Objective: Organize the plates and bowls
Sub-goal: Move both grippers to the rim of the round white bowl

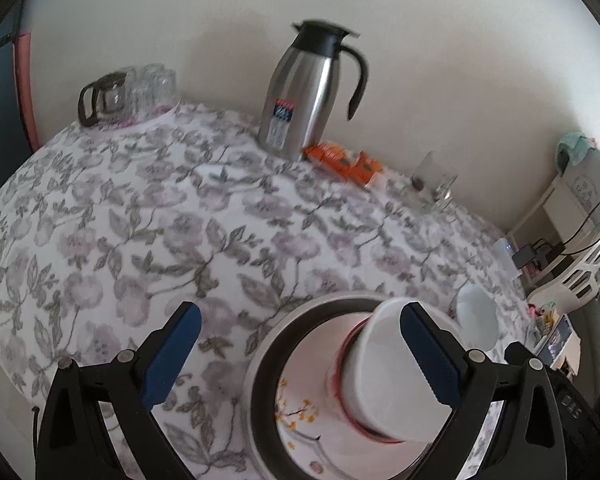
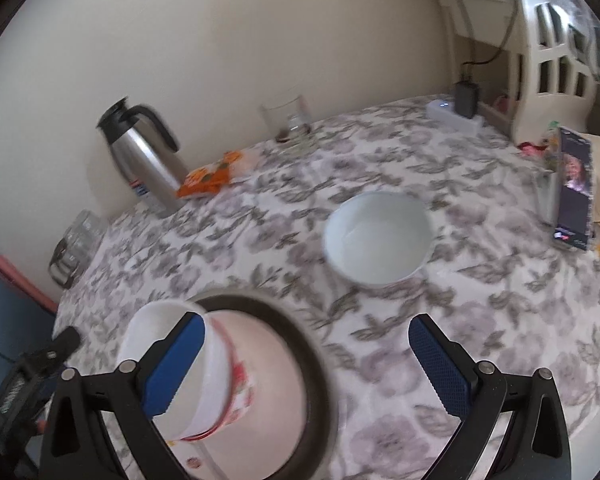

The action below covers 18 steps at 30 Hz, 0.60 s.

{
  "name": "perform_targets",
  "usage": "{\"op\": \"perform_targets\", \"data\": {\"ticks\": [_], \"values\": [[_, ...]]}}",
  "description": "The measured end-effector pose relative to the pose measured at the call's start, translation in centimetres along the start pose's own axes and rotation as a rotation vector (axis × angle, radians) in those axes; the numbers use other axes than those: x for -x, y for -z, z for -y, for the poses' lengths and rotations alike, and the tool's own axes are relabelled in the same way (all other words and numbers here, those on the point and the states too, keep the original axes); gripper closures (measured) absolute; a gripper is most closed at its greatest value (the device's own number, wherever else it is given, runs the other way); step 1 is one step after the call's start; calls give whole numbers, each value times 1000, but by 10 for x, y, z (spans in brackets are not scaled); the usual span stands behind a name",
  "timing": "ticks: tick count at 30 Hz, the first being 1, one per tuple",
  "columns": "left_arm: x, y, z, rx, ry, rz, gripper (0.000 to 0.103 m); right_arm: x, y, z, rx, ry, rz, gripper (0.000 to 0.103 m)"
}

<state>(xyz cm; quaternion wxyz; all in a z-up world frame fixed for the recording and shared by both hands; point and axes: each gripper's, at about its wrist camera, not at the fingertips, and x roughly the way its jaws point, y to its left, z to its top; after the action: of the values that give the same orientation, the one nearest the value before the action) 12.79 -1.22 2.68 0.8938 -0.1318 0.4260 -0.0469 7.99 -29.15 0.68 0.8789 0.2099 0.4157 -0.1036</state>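
Stacking seems to be the step in hand: a white cup-like bowl with a red band [image 1: 384, 372] already sits on the flowered plate [image 1: 300, 408], and that plate lies inside a wider dark-rimmed plate [image 1: 268, 344] on the near part of the worktop [image 1: 140, 220]. You hold the left claw [image 1: 300, 356] above this pile with its jaws wide apart. Its right finger [image 1: 428, 356] crosses in front of the white bowl, but I cannot tell if it touches it; nothing is gripped. The right claw [image 2: 308, 364] is also wide and holds nothing. Its left finger [image 2: 176, 364] stands in front of the same bowl.

One piece is not yet gathered, I judge: the plain white bowl [image 2: 378, 240], which stands alone to the right of the pile and farther from you, well apart from it. It is upright and looks empty.

For the next move the right claw is the better placed one. You would bring it forward over the near wall of that bowl, one finger inside and one outside, close on the rim, then carry it to the pile. The thermos jug [image 2: 144, 156], the orange packets [image 2: 210, 178] and the drinking glass [image 2: 288, 120] stand far back by the wall, so they should not disturb this path.
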Motion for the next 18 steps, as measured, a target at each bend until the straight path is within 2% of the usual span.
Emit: {"op": "perform_targets", "data": {"ticks": [3, 8, 12, 18], "values": [[6, -4, 14, -40, 3, 39, 3, 1, -7, 17, -26, 34, 14, 0], [14, -11, 40, -86, 57, 45, 3, -1, -19, 44, -69, 77, 21, 0], [19, -13, 69, -160, 64, 49, 3, -4, -25, 67, -112, 110, 27, 0], [15, -17, 117, -245, 111, 6, 3, -14, -29, 98, -191, 133, 7, 0]]}}
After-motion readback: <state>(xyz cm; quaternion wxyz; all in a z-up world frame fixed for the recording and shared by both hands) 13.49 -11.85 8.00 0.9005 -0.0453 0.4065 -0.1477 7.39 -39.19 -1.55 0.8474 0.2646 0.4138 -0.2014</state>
